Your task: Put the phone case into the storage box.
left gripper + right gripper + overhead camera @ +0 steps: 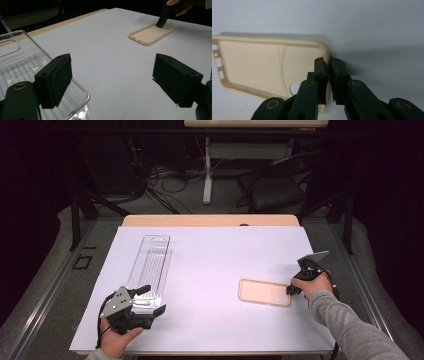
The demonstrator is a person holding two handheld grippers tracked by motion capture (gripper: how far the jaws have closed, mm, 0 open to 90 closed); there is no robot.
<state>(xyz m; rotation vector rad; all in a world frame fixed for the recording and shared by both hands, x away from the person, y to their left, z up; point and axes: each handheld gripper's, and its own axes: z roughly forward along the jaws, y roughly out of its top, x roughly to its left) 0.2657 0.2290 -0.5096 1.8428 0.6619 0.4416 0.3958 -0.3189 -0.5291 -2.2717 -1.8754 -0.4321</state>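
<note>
Phone case (264,292): cream, hollow side up, flat on the white table (215,265) at right of the high view.
Right gripper (329,75): jaws pressed together on the case's end wall — one pad inside, one outside.
Left gripper (112,82): jaws spread wide, nothing between them — one pad over the near corner of the clear plastic tray (152,265).
Tray: lying lengthwise at left, well apart from the case.
</note>
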